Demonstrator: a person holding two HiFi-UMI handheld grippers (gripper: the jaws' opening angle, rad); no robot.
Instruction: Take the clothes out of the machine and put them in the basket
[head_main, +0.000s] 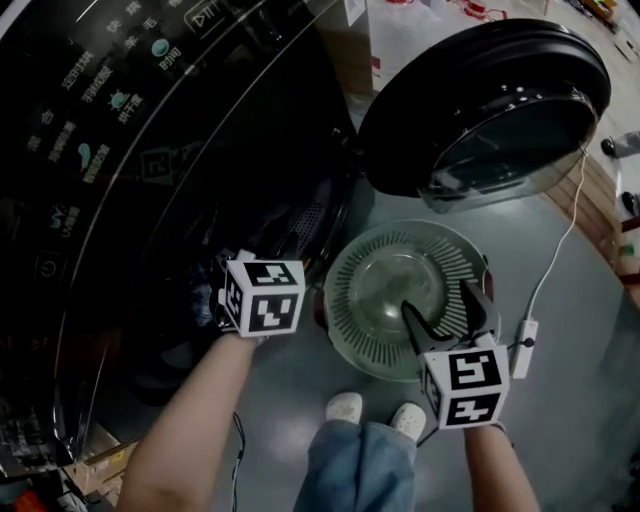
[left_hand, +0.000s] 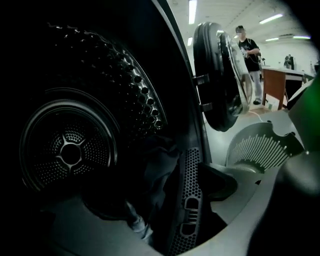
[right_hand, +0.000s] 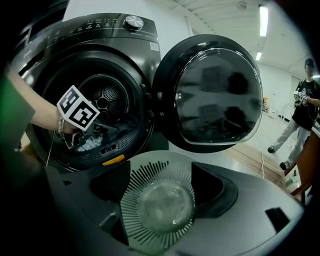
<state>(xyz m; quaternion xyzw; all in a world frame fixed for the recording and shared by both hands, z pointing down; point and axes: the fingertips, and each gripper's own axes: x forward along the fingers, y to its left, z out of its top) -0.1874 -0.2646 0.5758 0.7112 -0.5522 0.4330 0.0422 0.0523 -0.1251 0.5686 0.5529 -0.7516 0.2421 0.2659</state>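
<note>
**Head view.** The black washing machine (head_main: 150, 150) fills the left side. Its round door (head_main: 480, 100) stands swung open at the upper right. The basket (head_main: 345, 300) is round and pale, with a slotted wall. It stands upright on the grey floor (head_main: 580, 400) just in front of the machine, under the open door. Its mouth faces straight up and, being round, it has no long axis. The left hand-held gripper (head_main: 225, 290) points into the dark drum opening, and its marker cube (head_main: 262, 297) faces the camera. The right hand-held gripper (head_main: 437, 300) hangs over the right part of the basket. Its two jaws are spread and nothing is between them.

**Left gripper view.** The jaws stand wide apart at the lower edge and hold nothing. Between and beyond them the clothes (left_hand: 155, 172) lie as a dark crumpled heap. They are in the bottom of the perforated drum (left_hand: 70, 150), close to the front rim. The heap has no clear long axis. One paler fold (left_hand: 137, 222) runs from the heap down toward the camera. At the right the basket is seen tilted in this picture, outside the machine.

**Right gripper view.** The jaws are open and empty, and the basket is seen between them, with its bottom bare. Behind it, the left hand-held gripper is at the drum mouth, where some cloth shows.
</note>
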